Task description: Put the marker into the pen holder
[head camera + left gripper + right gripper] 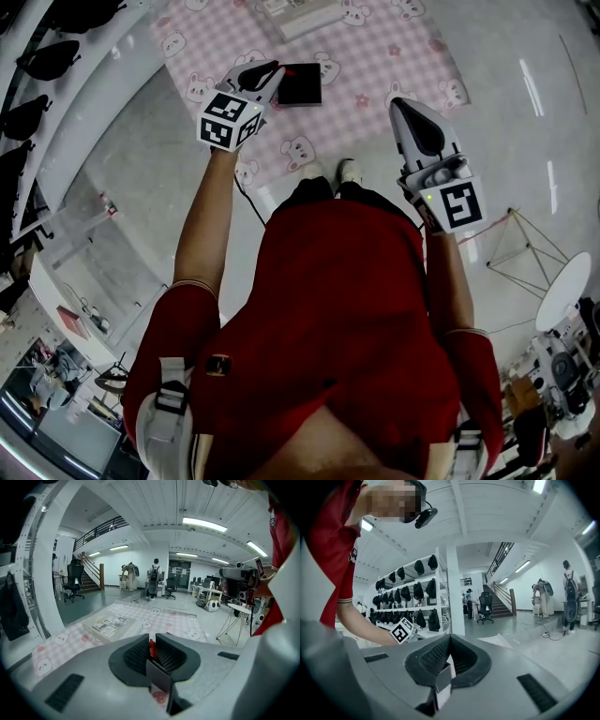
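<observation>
Grips red marker (152,649) in left claw (151,641), raised beside pen holder (300,83) near mat (403,56) front edge, ready for insertion. Holds right claw (450,645) closed, empty, clear of work.

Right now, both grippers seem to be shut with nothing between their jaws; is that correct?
Not quite. Only the right gripper is shut with nothing between its jaws. The left gripper is shut on a red thing, possibly the marker. The left gripper view shows it pinched between the pads.
</observation>
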Demonstrator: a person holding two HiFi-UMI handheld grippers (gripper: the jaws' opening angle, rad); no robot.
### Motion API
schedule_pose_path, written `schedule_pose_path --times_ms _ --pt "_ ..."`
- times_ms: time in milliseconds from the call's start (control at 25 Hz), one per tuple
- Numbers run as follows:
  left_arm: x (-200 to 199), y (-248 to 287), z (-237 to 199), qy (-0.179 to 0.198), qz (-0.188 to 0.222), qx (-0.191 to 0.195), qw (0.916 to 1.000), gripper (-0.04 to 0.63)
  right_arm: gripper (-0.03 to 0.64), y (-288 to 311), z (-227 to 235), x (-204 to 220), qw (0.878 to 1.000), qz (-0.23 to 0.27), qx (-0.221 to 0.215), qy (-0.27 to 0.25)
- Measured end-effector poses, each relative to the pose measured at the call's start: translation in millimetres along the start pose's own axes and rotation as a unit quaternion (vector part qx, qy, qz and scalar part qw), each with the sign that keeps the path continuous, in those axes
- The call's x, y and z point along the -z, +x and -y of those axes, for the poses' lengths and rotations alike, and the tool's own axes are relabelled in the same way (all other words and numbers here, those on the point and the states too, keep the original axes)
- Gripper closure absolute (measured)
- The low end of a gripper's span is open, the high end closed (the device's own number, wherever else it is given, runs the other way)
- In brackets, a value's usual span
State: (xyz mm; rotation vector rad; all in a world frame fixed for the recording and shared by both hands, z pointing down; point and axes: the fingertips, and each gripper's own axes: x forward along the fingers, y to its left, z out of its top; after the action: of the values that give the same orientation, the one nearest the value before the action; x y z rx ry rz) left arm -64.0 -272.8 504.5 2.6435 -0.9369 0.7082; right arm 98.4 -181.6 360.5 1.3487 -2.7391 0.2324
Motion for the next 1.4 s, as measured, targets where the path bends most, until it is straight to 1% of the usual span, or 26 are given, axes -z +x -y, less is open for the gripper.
schedule_pose_path --times_ms 360,920,1200,1400 --pt "18.7 12.2 1.0 0.004 -0.015 -0.002 0.9999 0.548 0.620 -1.1 3.4 14.2 1.000 -0.006 0.005 0.004" --pt "12.9 13.7 7.8 0.008 -0.008 0.001 0.9999 0.545 0.620 -4.1 8.4 10.5 1.000 -0.007 0.005 0.008" --pt "16.1 11.5 6.1 0.006 -0.008 0.007 0.9999 0.518 0.620 -0.3 6.6 10.5 1.000 -0.006 0.005 0.009" --pt "15.8 5.7 8.2 0.007 0.001 0.006 1.0000 0.500 0.618 -0.3 1.8 11.5 1.000 -0.007 0.005 0.008"
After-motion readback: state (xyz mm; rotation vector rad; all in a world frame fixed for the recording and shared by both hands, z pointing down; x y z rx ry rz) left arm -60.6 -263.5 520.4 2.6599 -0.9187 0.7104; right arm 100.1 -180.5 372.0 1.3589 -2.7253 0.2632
